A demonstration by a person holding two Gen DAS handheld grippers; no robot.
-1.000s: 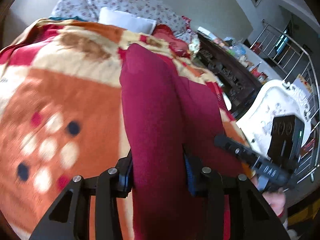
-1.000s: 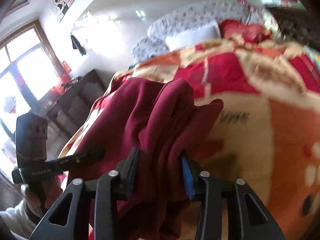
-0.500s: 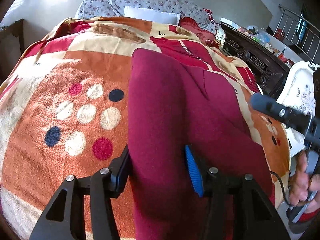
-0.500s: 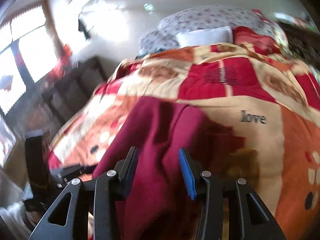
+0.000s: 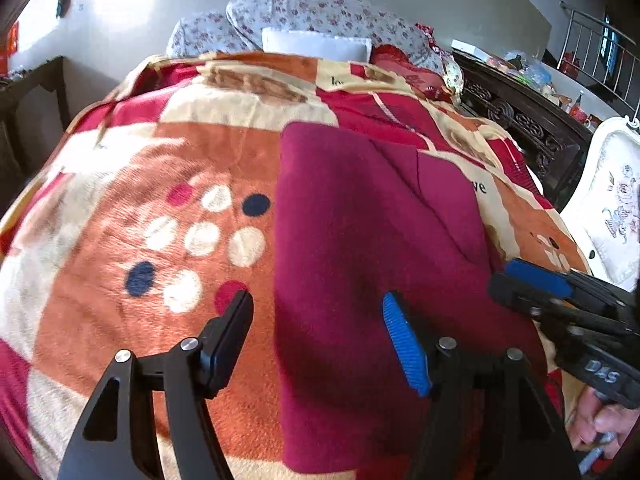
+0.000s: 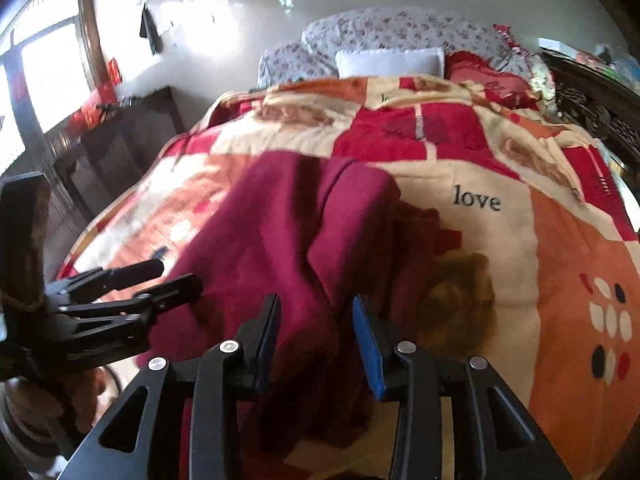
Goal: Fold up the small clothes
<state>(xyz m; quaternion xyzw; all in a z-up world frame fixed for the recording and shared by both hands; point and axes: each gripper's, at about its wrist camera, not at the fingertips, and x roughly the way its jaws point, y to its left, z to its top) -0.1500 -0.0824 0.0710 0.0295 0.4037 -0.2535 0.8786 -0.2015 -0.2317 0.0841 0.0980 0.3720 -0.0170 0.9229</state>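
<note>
A maroon garment [image 5: 360, 220] lies spread lengthwise on the patterned blanket [image 5: 160, 160]. My left gripper [image 5: 316, 320] hovers over its near left edge with the jaws opening. Its black pad stands over the blanket and its blue pad over the cloth, neither pressing. In the right wrist view the garment [image 6: 272, 220] rises in a bunched fold between the pads of my right gripper [image 6: 316, 320], which is shut on it. The left gripper [image 6: 180, 276] shows at the left there, and the right gripper [image 5: 504, 280] sits at the garment's right edge in the left wrist view.
Floral pillows [image 5: 312, 12] and a white pillow [image 5: 316, 44] lie at the bed's head. A dark carved cabinet [image 5: 520, 120] and a white chair [image 5: 612, 200] stand to the right of the bed, a dark table [image 6: 112, 140] to the left. A hand [image 5: 608, 420] holds the right gripper.
The garment has come down from a raised, held ridge to lie flat on the blanket. My left jaws have spread wide and let go of the cloth. Both views have tilted toward the bed.
</note>
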